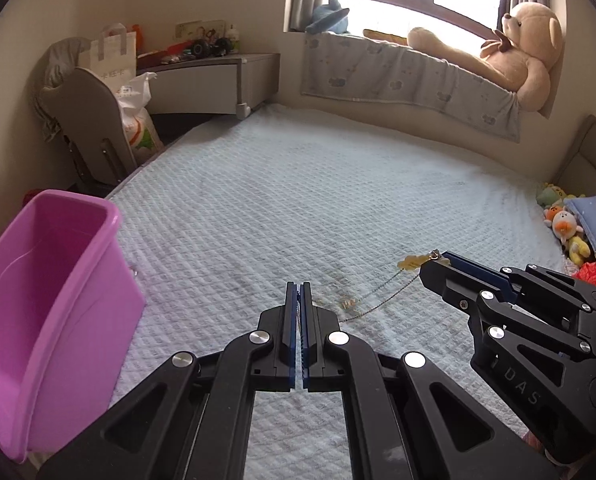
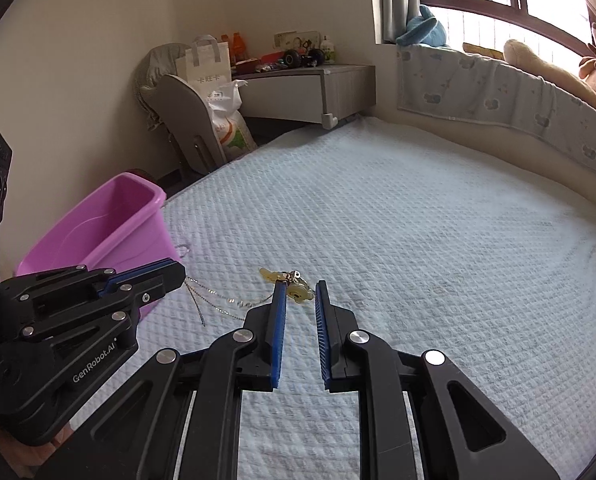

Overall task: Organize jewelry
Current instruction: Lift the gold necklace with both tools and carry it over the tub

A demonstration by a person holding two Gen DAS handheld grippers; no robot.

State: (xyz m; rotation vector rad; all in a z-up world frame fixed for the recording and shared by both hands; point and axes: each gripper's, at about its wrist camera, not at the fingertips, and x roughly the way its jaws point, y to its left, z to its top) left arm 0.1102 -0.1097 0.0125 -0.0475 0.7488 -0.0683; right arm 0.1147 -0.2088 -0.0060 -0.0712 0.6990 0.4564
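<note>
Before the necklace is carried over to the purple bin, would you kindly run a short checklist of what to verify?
1. Left gripper shut on the chain: ok; the chain leads out of the closed jaws.
2. Right gripper holding the pendant: ok; the pendant sits at its fingertips.
3. Necklace clear of the bedspread: ok; the chain hangs slack between the grippers.
4. Purple bin open at the top: ok.
5. Bin's contents: cannot tell, its floor is partly hidden.
6. Chain free of tangles: cannot tell, too fine.

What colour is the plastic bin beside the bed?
Pinkish purple bin; clearest in the left wrist view.
</note>
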